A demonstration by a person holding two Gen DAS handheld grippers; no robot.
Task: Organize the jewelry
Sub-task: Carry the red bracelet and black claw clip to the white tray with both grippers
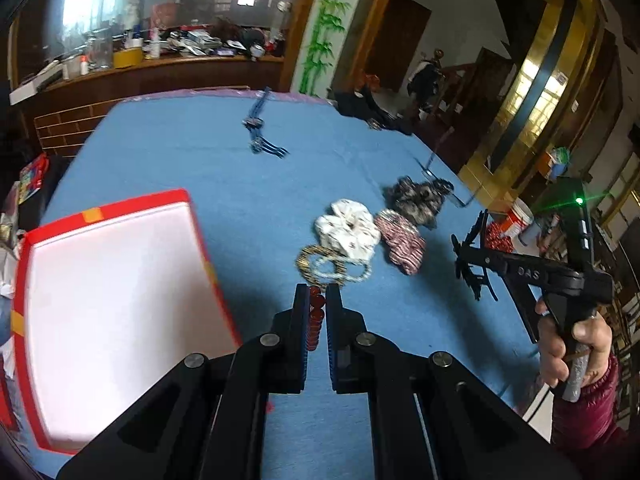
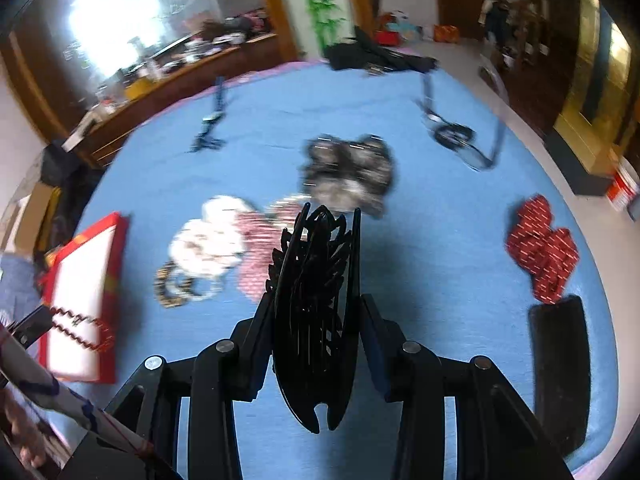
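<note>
Red bead bracelet (image 1: 315,316): pinched between left gripper (image 1: 317,300) fingers, for the red box (image 1: 116,308). Black hair claw (image 2: 316,308): clamped in right gripper (image 2: 320,240), likewise lifted for sorting.

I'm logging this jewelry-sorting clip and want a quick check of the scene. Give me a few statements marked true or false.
1. The left gripper is shut on a red bead bracelet. True.
2. The right gripper is empty. False: it is shut on a black hair claw.
3. The red-rimmed box has a white inside. True.
4. The white scrunchie lies inside the box. False: it lies on the blue cloth, beside a red-and-white patterned scrunchie.
5. A dark furry scrunchie lies on the cloth beyond the claw. True.
</note>
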